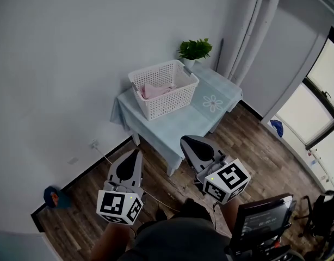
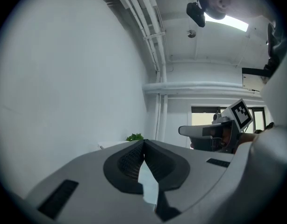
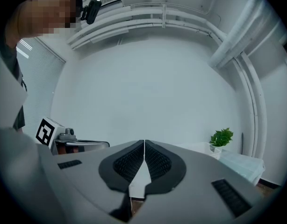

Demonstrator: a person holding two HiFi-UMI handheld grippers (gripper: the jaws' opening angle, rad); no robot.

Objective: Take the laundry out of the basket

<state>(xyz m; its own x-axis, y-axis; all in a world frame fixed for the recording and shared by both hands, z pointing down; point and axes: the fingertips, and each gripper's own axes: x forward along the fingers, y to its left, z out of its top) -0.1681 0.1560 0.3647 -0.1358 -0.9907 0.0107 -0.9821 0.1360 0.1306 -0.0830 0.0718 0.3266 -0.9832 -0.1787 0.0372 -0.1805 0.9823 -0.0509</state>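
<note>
While held short of the table [image 1: 172, 128], left gripper [image 1: 136, 153]: jaws pressed together, nothing between them, above the wood floor [image 1: 254, 145].
Right gripper [image 1: 184, 141]: likewise closed and empty, beside the left, nearer the table's front corner.
Basket [image 1: 168, 102]: white lattice, upright, along the table's back left edge.
Laundry [image 1: 156, 90]: pink, heaped inside the basket, untouched.
Plant [image 1: 195, 49]: at the table's far corner, just behind the basket.
Step in hand: approach, by judgement; no garment lifted yet.
Next move calls for: closing on the table, parting one pair of jaws, reaching over the rim and down onto the cloth, keeping clear of the plant.
</note>
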